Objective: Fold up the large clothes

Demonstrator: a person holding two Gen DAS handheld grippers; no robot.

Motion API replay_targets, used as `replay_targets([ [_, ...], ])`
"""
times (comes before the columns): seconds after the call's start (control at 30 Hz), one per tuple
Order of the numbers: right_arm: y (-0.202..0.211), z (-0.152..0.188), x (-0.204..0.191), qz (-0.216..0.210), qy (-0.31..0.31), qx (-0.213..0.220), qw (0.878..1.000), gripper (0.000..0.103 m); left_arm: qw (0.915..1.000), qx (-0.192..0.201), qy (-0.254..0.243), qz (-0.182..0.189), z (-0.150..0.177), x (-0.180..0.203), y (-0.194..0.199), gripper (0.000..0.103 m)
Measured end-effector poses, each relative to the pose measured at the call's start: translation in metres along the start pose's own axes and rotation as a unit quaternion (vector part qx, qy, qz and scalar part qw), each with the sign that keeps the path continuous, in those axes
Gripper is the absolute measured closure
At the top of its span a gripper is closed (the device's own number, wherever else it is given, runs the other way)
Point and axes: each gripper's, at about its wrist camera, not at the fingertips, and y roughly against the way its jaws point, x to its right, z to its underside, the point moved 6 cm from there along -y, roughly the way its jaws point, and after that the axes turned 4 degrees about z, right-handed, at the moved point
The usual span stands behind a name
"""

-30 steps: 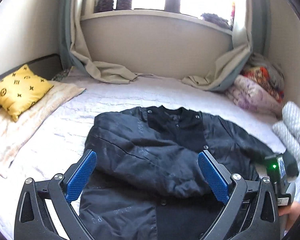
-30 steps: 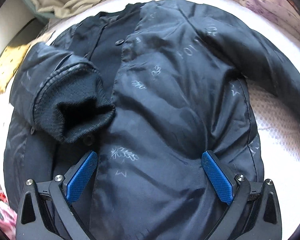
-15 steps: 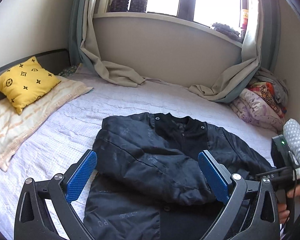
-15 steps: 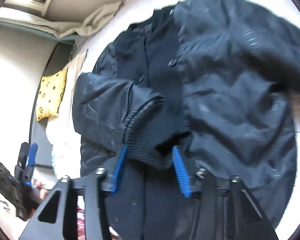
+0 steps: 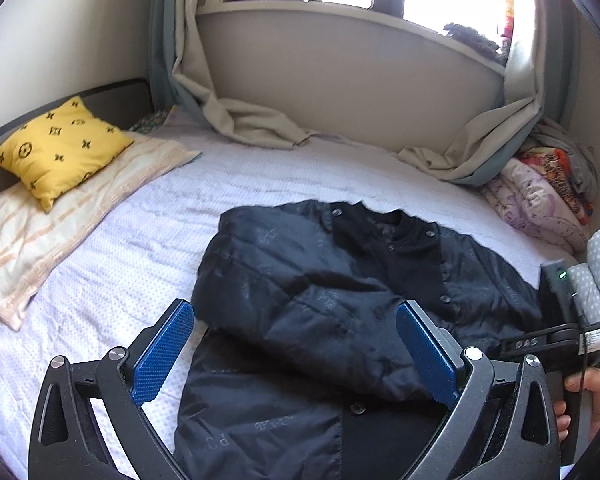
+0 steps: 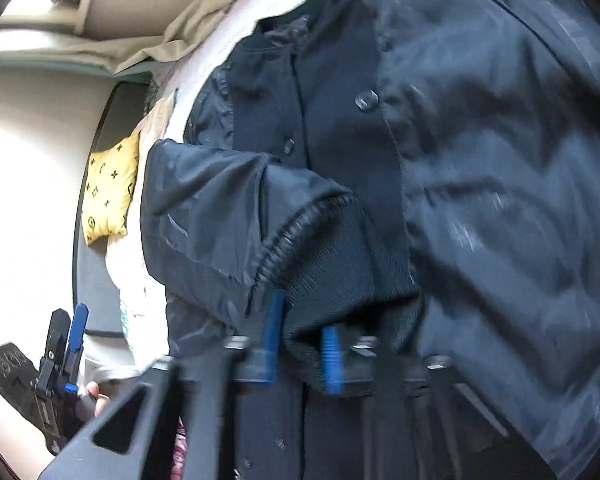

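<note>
A dark blue jacket (image 5: 340,300) with black button placket lies face up on the bed (image 5: 148,248), one sleeve folded across its chest. The right gripper (image 6: 300,344) is clamped on that sleeve's ribbed cuff (image 6: 332,264). The left gripper (image 5: 292,352) hangs wide open and empty over the hem. A yellow cushion (image 5: 60,148) sits by the wall, curtains (image 5: 252,120) under the window.

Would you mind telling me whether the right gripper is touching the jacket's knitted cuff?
Touching. In the right wrist view the right gripper has its blue pads pinched on the ribbed cuff of the jacket, with dark knit bunched between them.
</note>
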Motion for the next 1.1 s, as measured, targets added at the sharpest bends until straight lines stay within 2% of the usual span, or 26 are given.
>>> replay_targets([
  [0.1, 0.010, -0.011, -0.012, 0.045, 0.052, 0.041, 0.997, 0.099, 0.9996, -0.020, 0.012, -0.018, 0.006, -0.009, -0.008, 0.000],
  [0.17, 0.024, -0.019, -0.026, 0.090, 0.103, 0.086, 0.987, 0.100, 0.9988, -0.032, 0.021, -0.031, 0.009, -0.017, -0.012, 0.000],
  [0.27, 0.049, -0.030, -0.050, 0.139, 0.174, 0.158, 0.962, 0.101, 0.9970, -0.042, 0.039, -0.051, 0.012, -0.032, -0.017, 0.000],
  [0.33, 0.065, -0.036, -0.066, 0.167, 0.215, 0.207, 0.940, 0.101, 0.9961, -0.044, 0.048, -0.059, 0.013, -0.038, -0.017, 0.000],
  [0.37, 0.072, -0.039, -0.074, 0.184, 0.239, 0.234, 0.924, 0.101, 0.9958, -0.044, 0.052, -0.062, 0.013, -0.041, -0.018, 0.000],
  [0.43, 0.079, -0.043, -0.081, 0.205, 0.264, 0.265, 0.905, 0.101, 0.9954, -0.047, 0.053, -0.065, 0.014, -0.043, -0.020, 0.000],
  [0.5, 0.080, -0.051, -0.080, 0.216, 0.266, 0.279, 0.897, 0.101, 0.9951, -0.052, 0.047, -0.070, 0.017, -0.043, -0.023, 0.000],
  [0.6, 0.073, -0.061, -0.068, 0.221, 0.249, 0.280, 0.900, 0.101, 0.9944, -0.067, 0.032, -0.075, 0.024, -0.037, -0.032, 0.000],
  [0.83, 0.036, -0.074, -0.016, 0.274, 0.226, 0.243, 0.903, 0.100, 0.9919, -0.099, 0.003, -0.079, 0.040, -0.024, -0.051, 0.000],
  [1.03, 0.024, -0.081, 0.013, 0.283, 0.199, 0.225, 0.911, 0.098, 0.9898, -0.119, -0.005, -0.078, 0.046, -0.021, -0.061, 0.000],
  [1.07, 0.025, -0.081, 0.014, 0.276, 0.193, 0.219, 0.916, 0.095, 0.9899, -0.119, -0.008, -0.077, 0.043, -0.022, -0.061, 0.000],
  [1.1, 0.027, -0.081, 0.014, 0.266, 0.183, 0.209, 0.923, 0.085, 0.9902, -0.116, -0.010, -0.077, 0.039, -0.023, -0.059, 0.000],
])
